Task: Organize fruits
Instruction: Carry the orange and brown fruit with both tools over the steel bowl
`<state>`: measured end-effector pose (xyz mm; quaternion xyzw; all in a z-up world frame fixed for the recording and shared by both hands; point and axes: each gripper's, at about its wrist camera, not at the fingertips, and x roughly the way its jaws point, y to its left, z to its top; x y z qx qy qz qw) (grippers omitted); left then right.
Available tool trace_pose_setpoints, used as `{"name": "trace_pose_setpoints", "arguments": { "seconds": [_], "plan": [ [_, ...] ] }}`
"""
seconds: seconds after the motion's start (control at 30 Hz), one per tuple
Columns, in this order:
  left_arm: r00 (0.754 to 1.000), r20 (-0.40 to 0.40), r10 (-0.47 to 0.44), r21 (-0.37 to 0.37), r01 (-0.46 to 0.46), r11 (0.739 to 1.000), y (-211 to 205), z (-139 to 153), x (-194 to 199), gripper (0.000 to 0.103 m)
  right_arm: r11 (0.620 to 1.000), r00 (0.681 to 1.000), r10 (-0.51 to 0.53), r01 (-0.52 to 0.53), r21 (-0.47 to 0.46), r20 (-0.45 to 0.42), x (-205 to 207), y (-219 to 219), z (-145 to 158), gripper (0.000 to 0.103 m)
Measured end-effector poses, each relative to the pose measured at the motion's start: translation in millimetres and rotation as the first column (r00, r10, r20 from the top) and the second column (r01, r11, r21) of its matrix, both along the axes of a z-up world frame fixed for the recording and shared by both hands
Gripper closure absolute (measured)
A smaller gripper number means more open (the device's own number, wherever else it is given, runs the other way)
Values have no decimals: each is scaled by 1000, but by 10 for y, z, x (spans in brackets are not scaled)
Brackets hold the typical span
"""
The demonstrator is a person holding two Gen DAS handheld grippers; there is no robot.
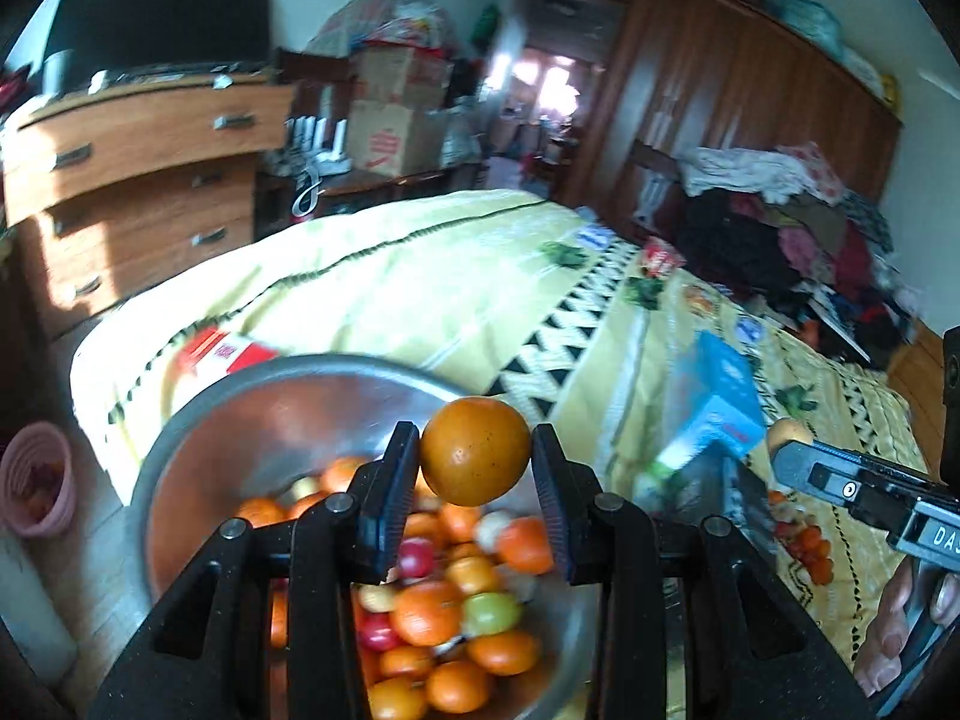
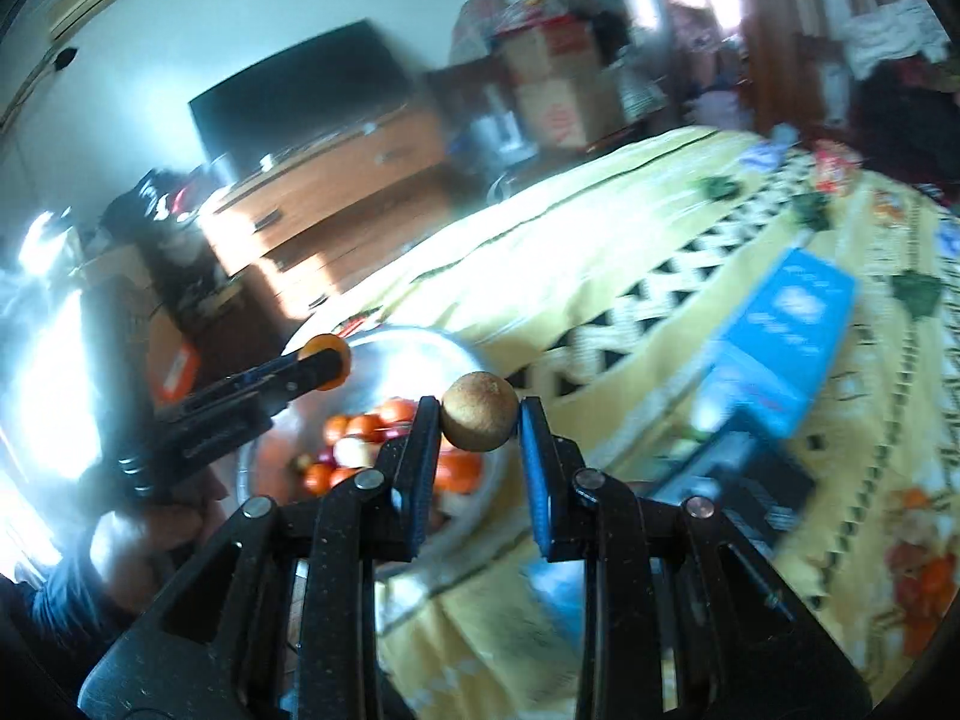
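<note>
The letters "DAS" show on the right tongs' body; the print on the red box (image 1: 225, 351) and blue box (image 1: 717, 396) is too blurred to read. The left tongs (image 1: 474, 453) are closed on an orange (image 1: 474, 450), held above the near part of the metal bowl (image 1: 198, 426) of fruit. The right tongs (image 2: 480, 420) pinch a small brown fruit (image 2: 480, 411) — narrow, over the yellow bed (image 1: 420, 276) just right of the bowl. The bowl sits at the bed's near-left edge; the far bedspread lies open.
</note>
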<state>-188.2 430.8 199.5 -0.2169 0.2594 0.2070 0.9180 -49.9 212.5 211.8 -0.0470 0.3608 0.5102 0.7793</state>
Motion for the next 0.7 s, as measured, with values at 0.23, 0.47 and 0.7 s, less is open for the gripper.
{"name": "trace_pose_setpoints", "arguments": {
  "seconds": [0.23, 0.47, 0.7],
  "plan": [
    [997, -64, 39, -51, -43, 998, 283, -355, -188, 64, 988, 995, 99, -93, -127, 34, -336, 780, -284, 76],
    [998, -61, 35, -67, -39, 997, 343, -418, -250, 64, 976, 989, 126, -110, -187, 79, -465, 1086, -325, 76],
    [998, -58, 36, -76, -40, 996, 390, -429, -266, 64, 973, 989, 125, -105, -204, 84, -495, 1205, -353, 76]
  ]
}}
